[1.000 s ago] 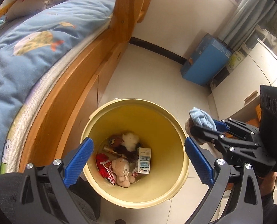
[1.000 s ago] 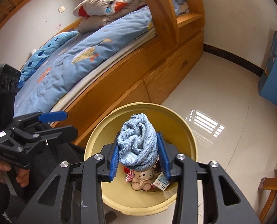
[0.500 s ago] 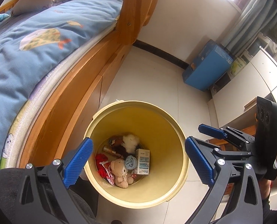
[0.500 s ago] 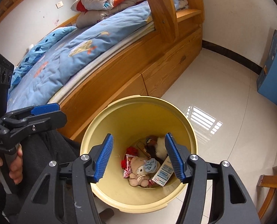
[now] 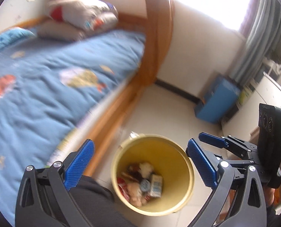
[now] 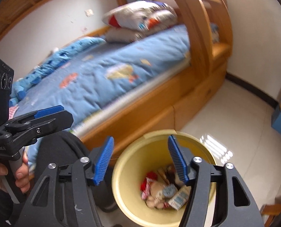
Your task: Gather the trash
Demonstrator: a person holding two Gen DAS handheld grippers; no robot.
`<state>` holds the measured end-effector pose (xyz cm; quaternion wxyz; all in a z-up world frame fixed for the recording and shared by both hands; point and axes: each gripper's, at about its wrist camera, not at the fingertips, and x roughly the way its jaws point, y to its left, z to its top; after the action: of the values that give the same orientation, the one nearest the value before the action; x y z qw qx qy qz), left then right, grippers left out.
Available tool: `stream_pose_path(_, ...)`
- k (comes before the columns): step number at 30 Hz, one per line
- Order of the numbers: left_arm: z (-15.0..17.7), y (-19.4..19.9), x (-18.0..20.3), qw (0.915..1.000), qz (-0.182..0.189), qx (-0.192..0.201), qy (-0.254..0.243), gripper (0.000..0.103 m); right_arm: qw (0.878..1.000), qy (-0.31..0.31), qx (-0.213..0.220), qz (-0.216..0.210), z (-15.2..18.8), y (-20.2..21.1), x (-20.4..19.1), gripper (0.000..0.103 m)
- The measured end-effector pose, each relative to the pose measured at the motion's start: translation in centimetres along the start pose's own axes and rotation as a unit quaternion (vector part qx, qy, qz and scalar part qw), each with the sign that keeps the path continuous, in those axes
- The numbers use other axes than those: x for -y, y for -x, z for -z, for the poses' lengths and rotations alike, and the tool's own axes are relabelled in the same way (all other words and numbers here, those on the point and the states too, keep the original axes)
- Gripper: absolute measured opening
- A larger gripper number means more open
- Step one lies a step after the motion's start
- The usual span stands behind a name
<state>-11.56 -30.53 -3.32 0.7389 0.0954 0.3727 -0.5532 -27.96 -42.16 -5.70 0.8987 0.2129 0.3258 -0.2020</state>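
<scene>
Right wrist view, right hand-held gripper (image 6: 140,160) above yellow bin (image 6: 125,187), jaws opening, nothing between; left hand-held gripper (image 5: 140,167) released; trash (image 6: 165,193) inside bin; carton (image 6: 180,196) print unreadable

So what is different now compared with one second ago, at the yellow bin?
The right gripper let go of the rolled blue cloth; it now lies in the yellow bin among the other trash. Its fingers are opening, with nothing between them. Both grippers have pulled up and away from the bin, which looks smaller. The left gripper stayed open and empty, and the bin kept its place beside the bed.
</scene>
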Motion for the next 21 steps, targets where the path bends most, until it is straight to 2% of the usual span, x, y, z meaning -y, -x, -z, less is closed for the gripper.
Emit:
stream_pose_path(3,-0.7,3.0,-1.4,0.9991,-0.026,0.032,0.011,0.099,0.999,0.011,0.03,-0.007,-1.4,0.6,-1.9,0.078)
stream_pose_path(5,-0.9,5.5,-2.4,0.9959,-0.052,0.073,0.018,0.099,0.998,0.019,0.054,-0.006,-2.3,1.1,-3.4,0.096)
stream_pose_path(8,-1.0,8.7,-4.1,0.9908,-0.078,0.105,0.035,0.099,0.996,0.027,0.089,-0.017,-3.4,1.7,-5.6,0.095)
stream_pose_path(14,-0.5,14.4,-7.4,0.975,-0.151,0.149,0.067,0.099,0.989,0.077,0.107,-0.071,-5.2,1.6,-11.7,0.095)
stream_pose_path(18,0.7,17.9,-9.8,0.9648,-0.179,0.171,0.088,0.099,0.977,0.131,0.132,-0.106,-5.7,1.6,-17.1,0.095)
stream_pose_path(21,2.2,20.2,-11.9,0.9534,-0.216,0.179,0.111,0.099,0.968,0.148,0.147,-0.141,-5.5,1.4,-20.5,0.095)
